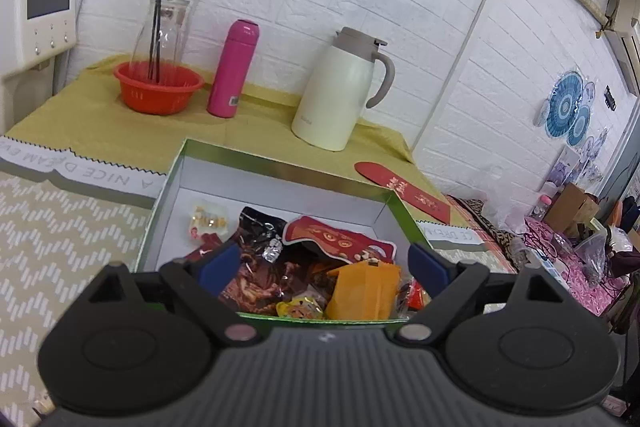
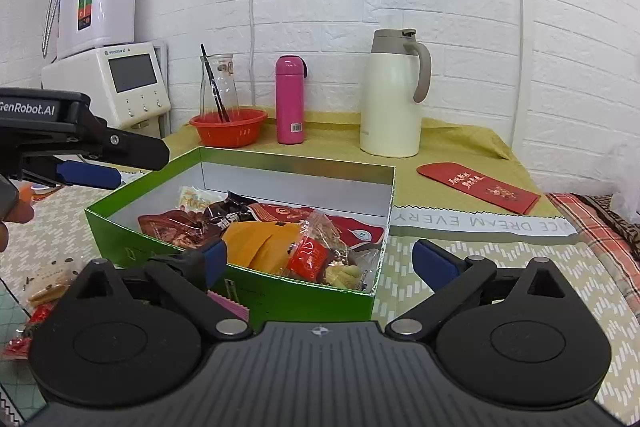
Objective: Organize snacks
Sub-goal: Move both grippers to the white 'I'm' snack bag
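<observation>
Several snacks (image 2: 280, 247) half-hidden, green box (image 2: 132, 231) (overlapping)

Glossy green cardboard box (image 2: 168, 251), white matt inside, packed with shiny crinkled plastic snack packets (image 2: 316, 255). Behind it, a smooth pink bottle (image 2: 289, 99) on yellow cloth (image 2: 452, 139).
</observation>
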Available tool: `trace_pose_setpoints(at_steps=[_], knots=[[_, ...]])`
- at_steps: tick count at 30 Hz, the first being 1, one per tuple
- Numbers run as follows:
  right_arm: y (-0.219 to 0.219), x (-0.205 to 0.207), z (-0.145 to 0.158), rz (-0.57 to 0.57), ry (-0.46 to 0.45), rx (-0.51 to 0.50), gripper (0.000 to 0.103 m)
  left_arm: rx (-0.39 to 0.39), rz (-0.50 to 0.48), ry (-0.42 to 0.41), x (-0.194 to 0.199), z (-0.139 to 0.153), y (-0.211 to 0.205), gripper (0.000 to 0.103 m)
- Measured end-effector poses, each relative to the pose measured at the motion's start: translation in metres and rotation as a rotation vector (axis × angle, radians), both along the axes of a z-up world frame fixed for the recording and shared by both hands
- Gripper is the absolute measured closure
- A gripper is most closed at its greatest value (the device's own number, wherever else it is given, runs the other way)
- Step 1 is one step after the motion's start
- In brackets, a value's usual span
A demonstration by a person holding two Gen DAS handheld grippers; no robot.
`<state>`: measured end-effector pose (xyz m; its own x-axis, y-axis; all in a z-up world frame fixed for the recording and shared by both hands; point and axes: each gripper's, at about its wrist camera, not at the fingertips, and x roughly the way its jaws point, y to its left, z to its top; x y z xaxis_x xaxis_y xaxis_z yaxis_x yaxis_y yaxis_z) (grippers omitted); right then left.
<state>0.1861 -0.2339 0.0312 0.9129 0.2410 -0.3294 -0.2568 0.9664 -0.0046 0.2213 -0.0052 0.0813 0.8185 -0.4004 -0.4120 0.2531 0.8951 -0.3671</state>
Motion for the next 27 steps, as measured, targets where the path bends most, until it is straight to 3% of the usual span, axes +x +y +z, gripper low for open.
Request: trace_pose_setpoints(at_steps=[8,13,18,23,27], knots=[[0.005,-0.037,0.015,0.015,-0.068,0.021,0.000,-0.038,0.023,-0.018,-0.052,0.019,0.011,0.013],[0.008,-0.059,0.015,0.028,-0.049,0.054,0.000,-0.056,0.004,-0.043,-0.088,0.017,0.018,0.013],[0.010,-0.077,-0.002,0.035,0.003,0.109,0.000,-0.034,-0.001,-0.015,-0.112,-0.003,0.024,0.013],[0.011,-0.089,-0.021,0.065,0.067,0.198,0.000,-0.068,-0.005,0.059,-0.128,-0.033,0.037,0.013],[0.013,-0.096,-0.033,0.078,0.061,0.262,0.000,-0.092,0.033,0.095,-0.139,-0.053,0.052,0.013]])
